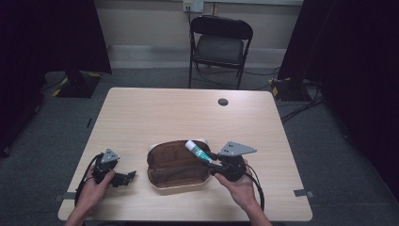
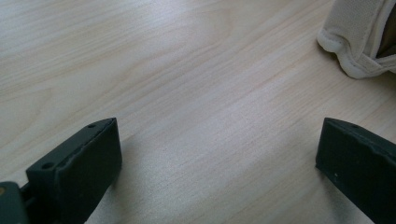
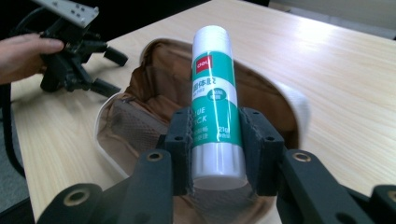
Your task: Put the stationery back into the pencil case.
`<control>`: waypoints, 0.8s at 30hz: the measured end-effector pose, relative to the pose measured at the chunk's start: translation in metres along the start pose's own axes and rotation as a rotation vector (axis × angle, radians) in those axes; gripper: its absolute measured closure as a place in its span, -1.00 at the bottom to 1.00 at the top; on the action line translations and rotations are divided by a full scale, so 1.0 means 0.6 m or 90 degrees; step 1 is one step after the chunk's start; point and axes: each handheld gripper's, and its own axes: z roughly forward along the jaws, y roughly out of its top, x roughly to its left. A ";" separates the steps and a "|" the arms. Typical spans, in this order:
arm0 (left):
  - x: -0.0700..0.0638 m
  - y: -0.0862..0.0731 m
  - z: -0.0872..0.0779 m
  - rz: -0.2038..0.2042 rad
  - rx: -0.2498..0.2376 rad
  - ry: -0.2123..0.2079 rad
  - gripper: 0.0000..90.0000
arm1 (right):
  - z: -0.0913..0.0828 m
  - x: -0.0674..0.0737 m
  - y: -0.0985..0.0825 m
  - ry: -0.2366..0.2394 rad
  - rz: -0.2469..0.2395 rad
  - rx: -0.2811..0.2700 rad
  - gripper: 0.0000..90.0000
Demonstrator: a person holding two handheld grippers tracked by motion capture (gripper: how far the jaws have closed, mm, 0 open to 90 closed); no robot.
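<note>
My right gripper point(image 3: 215, 149) nearest, fingers clamped on one glue stick point(image 3: 214, 93) above one open pouch point(image 1: 176, 164), my left gripper point(image 1: 123, 178) low on the tabletop point(image 1: 188, 113), fingers spread apart

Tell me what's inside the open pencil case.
The pencil case shows only brown lining and a mesh pocket; no items are visible inside. The glue stick, clamped in the right gripper, hangs above the opening and covers part of the interior, so that part can't be checked.

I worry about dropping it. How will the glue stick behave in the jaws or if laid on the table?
The glue stick looks smooth and glossy, so it may slip. Being a round cylinder, it would probably roll on the table. It seems rigid and light.
</note>
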 end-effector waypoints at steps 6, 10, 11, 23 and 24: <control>0.000 0.000 0.000 0.000 0.000 0.000 -1.00 | 0.030 0.022 0.013 0.028 -0.025 0.013 0.47; 0.000 0.000 0.000 0.001 0.000 0.000 -1.00 | 0.053 0.038 0.020 0.048 -0.046 0.026 0.47; 0.000 0.000 0.000 0.000 0.000 0.000 -1.00 | 0.062 0.044 0.021 0.055 -0.049 0.030 0.47; 0.000 0.000 0.000 0.001 0.000 0.000 -1.00 | 0.126 0.065 0.019 0.078 -0.076 0.089 0.47; 0.000 0.000 0.000 0.000 0.000 0.000 -1.00 | 0.131 0.064 0.018 0.077 -0.076 0.094 0.47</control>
